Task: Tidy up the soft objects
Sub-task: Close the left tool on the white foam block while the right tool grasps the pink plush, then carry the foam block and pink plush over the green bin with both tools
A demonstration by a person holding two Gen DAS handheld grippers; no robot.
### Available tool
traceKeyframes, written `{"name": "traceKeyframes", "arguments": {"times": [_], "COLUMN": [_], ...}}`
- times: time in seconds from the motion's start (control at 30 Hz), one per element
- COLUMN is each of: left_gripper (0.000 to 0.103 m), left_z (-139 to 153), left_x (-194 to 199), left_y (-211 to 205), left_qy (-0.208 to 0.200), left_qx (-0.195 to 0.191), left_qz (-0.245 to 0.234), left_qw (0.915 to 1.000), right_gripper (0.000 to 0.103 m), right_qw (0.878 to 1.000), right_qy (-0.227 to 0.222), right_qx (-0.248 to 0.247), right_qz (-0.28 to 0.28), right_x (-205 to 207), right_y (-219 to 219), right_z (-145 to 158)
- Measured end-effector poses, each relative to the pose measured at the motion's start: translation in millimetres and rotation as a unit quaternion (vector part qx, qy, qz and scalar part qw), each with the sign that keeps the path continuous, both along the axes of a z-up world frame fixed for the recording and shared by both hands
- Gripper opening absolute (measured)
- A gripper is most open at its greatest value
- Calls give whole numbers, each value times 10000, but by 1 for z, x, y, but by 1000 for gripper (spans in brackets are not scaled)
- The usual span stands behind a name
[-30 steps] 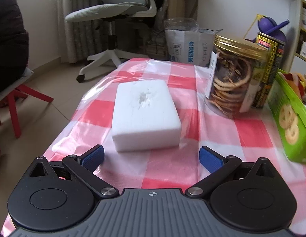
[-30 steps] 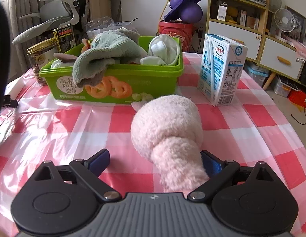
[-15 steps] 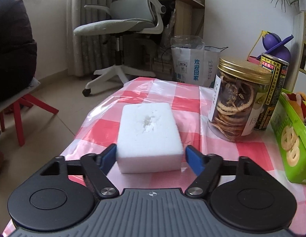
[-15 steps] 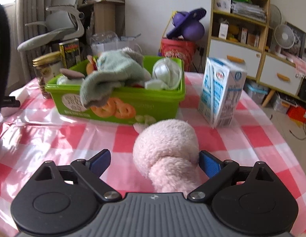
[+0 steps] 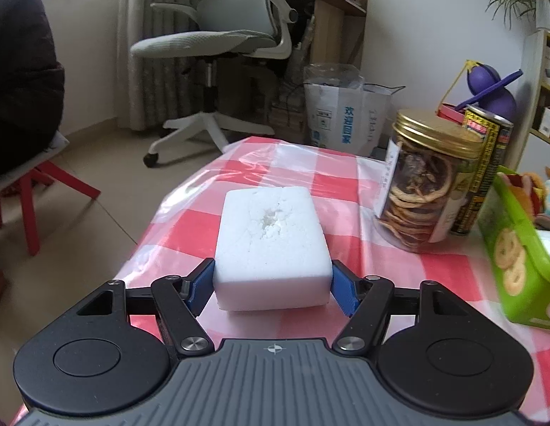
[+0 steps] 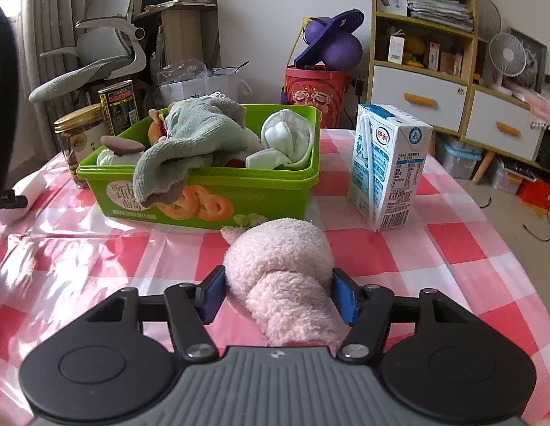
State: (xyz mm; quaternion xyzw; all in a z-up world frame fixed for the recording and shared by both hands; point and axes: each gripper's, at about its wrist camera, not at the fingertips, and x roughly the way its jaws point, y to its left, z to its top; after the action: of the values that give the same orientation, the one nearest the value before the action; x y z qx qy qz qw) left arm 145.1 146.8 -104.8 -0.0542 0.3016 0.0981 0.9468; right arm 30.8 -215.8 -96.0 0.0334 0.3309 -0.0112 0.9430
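the left gripper (image 5: 273,285) has its jaws pinching a white sponge block (image 5: 271,245) by its two long sides, the blue pads (image 5: 200,285) pressed flat against it near its close end. the block has a crumbled dent in its top face and sits low over the red and white checked cloth of the bench (image 5: 346,184), near the bench's left edge; whether it rests on the cloth or is just off it cannot be told. to the right of the block stands a clear jar (image 5: 429,181) with a gold lid and dried slices inside, a dark tin (image 5: 482,174) touching or just behind it, and the end of a green bin (image 5: 516,259) at the frame's right edge. the right gripper (image 6: 278,296) has its jaws closed on a pink fuzzy knotted cloth (image 6: 282,269), one pad on each side of the knot, with the cloth's thick tail running back toward the camera. the cloth lies just in front of the green bin (image 6: 218,191), whose front wall shows biscuit pictures. the bin holds a heap of soft things: a grey-green towel (image 6: 190,142) draped over its front rim, a pale rolled cloth (image 6: 285,138) at the right end and a small plush toy at the left. a blue and white milk carton (image 6: 388,167) stands upright just right of the bin. an office chair (image 5: 221,46) stands on the floor beyond the bench.
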Motion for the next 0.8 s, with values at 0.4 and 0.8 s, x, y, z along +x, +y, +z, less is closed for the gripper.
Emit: {"name": "traceKeyframes", "arguments": {"times": [0.4, 0.8], "left_gripper": [67, 67], "left_z": [15, 53], "left_x": [-24, -48], "left_y": [-10, -50], "left_qy": [420, 308], "left_qx": [-395, -673], "left_qz": [-420, -1161], "left_qw": [9975, 9905], "right_gripper": [29, 29], "right_qw": [9980, 9918], "right_qy": [175, -144], "right_qx": [585, 1185], "right_qz": [-189, -450], "right_x": [-8, -14], "right_y": [-11, -21], "right_z": [19, 54]}}
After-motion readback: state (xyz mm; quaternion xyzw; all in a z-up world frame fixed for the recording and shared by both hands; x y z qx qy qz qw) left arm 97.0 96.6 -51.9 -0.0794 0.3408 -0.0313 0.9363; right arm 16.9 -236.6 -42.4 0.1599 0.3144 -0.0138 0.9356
